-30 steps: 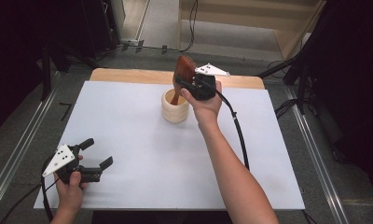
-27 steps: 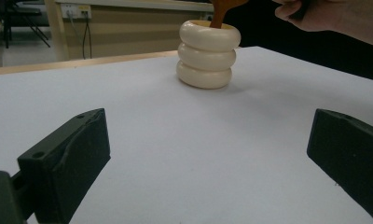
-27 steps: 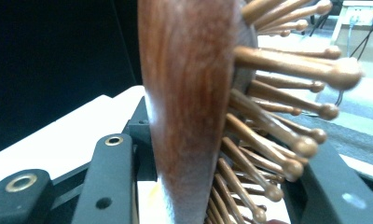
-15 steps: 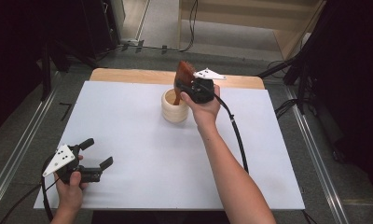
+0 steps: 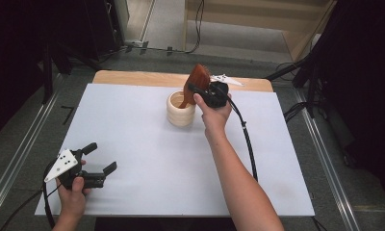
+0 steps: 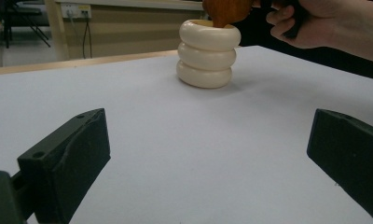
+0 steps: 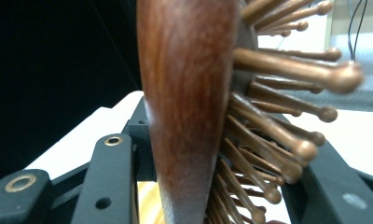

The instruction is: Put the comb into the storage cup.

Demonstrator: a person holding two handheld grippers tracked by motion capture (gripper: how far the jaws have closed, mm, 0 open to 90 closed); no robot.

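1. Nearest the person, the left gripper (image 5: 100, 167) rests on the white table (image 5: 133, 144) with its jaws spread wide and nothing between them; the holder stands well ahead of its fingertips.
2. Farther off, the right gripper (image 5: 196, 91) is clamped on a wooden hairbrush (image 5: 195, 83), its fingers (image 7: 111, 186) pressing the brush head from both sides, the bristle pins pointing away from one finger's side.
3. Below those fingers, the brush handle dips into the mouth of a cream ringed holder (image 5: 181, 109), so the brush hangs tilted, handle down.
4. The brush looks stiff, light and smoothly polished; it could slip or twist in a loose grip. The head's solid back and edge seem the surest place to pinch, since the pins likely flex and give poor purchase.
5. The holder looks rigid and probably light enough to tip if the handle knocks its rim; letting the handle down its middle seems safest.
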